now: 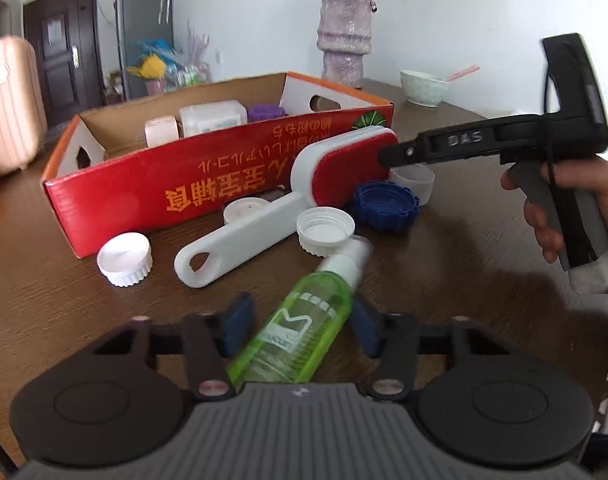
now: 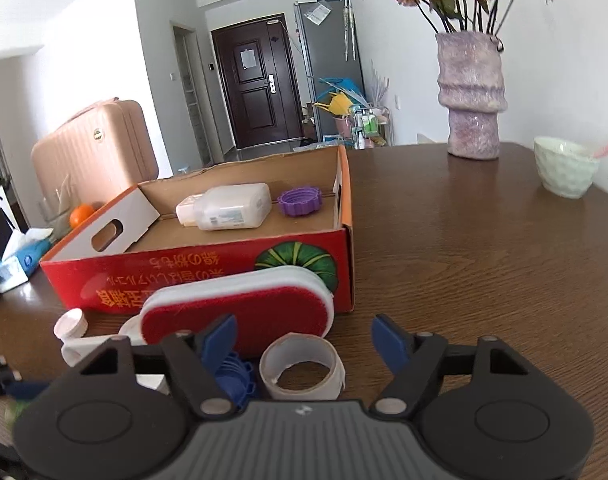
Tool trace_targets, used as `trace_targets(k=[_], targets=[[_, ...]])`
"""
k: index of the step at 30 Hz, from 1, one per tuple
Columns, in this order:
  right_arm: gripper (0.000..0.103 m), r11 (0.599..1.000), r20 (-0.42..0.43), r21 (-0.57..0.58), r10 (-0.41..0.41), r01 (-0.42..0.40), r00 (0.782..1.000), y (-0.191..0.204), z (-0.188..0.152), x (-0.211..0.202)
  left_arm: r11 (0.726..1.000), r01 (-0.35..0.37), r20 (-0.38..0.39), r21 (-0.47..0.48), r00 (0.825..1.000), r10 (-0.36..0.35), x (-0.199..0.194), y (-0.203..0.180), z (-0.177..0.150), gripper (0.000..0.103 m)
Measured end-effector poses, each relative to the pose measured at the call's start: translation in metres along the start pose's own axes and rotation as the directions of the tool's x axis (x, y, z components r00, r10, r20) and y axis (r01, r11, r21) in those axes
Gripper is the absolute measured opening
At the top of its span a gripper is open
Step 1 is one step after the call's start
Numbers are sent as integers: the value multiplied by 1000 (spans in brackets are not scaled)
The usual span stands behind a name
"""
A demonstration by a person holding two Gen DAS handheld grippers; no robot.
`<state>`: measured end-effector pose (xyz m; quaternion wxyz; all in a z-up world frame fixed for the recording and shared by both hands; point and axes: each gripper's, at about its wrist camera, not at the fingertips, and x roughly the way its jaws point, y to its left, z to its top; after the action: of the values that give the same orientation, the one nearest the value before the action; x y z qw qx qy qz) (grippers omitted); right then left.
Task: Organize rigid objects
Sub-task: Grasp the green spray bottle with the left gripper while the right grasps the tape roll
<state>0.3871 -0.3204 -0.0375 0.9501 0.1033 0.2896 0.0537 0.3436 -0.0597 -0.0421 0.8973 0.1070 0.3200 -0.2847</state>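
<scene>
A green spray bottle (image 1: pixel 304 320) lies on the brown table between the blue pads of my left gripper (image 1: pixel 300 328), which is open; a gap shows at the left pad. My right gripper (image 2: pixel 304 340) is open around a white ring-shaped cap (image 2: pixel 300 368) without touching it. A white brush with a red pad (image 1: pixel 336 168) (image 2: pixel 240 312) leans against the red cardboard box (image 1: pixel 184 184) (image 2: pixel 208 272). A blue cap (image 1: pixel 386 206) (image 2: pixel 236 376) and three white caps (image 1: pixel 125 258) lie nearby. Inside the box are a white bottle (image 2: pixel 228 206) and a purple cap (image 2: pixel 300 201).
A purple vase (image 2: pixel 472 100) with flowers and a pale bowl (image 2: pixel 564 168) stand at the table's far right. A hand (image 1: pixel 576 208) holds the right gripper over the caps. A pink suitcase (image 2: pixel 92 148), an orange (image 2: pixel 81 215) and a tissue pack (image 2: pixel 16 264) are at the left.
</scene>
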Motion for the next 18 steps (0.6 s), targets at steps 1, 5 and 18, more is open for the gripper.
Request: trace_targets(k=[1, 5, 18], targets=[[62, 1000, -9, 1, -2, 2, 1000, 0, -2, 2, 1000, -13, 4, -9, 1000, 13, -2, -1, -4, 39], [45, 999, -45, 36, -31, 33, 998, -8, -12, 3, 994, -41, -5, -105, 999, 41, -22, -2, -16, 32], [44, 985, -40, -142, 95, -100, 995, 49, -79, -71, 943, -228, 2, -241, 972, 235, -72, -7, -54, 36]])
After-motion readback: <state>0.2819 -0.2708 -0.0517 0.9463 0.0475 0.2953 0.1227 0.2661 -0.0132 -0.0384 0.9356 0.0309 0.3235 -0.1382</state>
